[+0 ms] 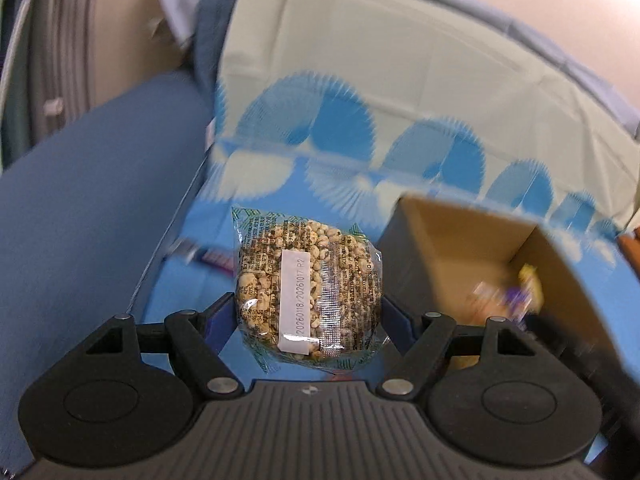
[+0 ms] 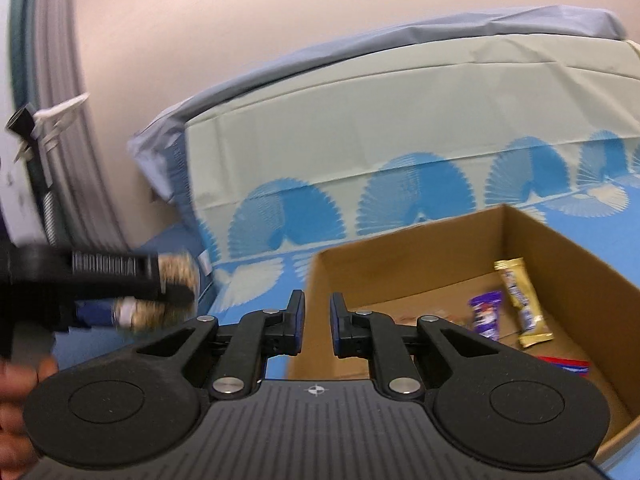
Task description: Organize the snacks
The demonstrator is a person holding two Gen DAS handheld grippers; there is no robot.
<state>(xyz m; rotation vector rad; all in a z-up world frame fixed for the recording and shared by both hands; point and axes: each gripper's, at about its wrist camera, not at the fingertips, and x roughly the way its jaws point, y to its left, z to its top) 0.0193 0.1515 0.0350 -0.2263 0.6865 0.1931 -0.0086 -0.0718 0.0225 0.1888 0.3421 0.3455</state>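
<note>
Plainly, the snack packet (image 1: 308,292), a clear wrapper of pale puffed grains with a white date sticker down its middle, sat clamped between the jaws of the left gripper (image 1: 308,312), held up off the blue tablecloth (image 1: 192,280) and just left of the cardboard box (image 1: 460,240). From the right wrist camera the same packet (image 2: 176,284) appeared blurred at the far left, pinched in the left gripper (image 2: 160,292), with part of the person's hand (image 2: 20,384) visible beneath it. The right gripper (image 2: 317,320) held nothing; its jaws were released, standing a small gap apart, and it pointed at the near left corner of the box (image 2: 400,252). Inside the box lay a gold-wrapped bar (image 2: 520,304) and, just left of it, a purple-wrapped sweet (image 2: 486,316), the two close together but whether they touched could not be told; a red and blue wrapper (image 2: 568,364) showed at the box floor beside the right gripper's body. In the left wrist view the box contents were too blurred to make out. Another small wrapped item (image 1: 212,258) lay on the table to the left of the packet, also blurred. The cloth carried a row of blue and white fan shapes (image 2: 412,196), and beyond it a pale green sheet (image 2: 360,120) rose toward a beige wall (image 2: 240,40).
</note>
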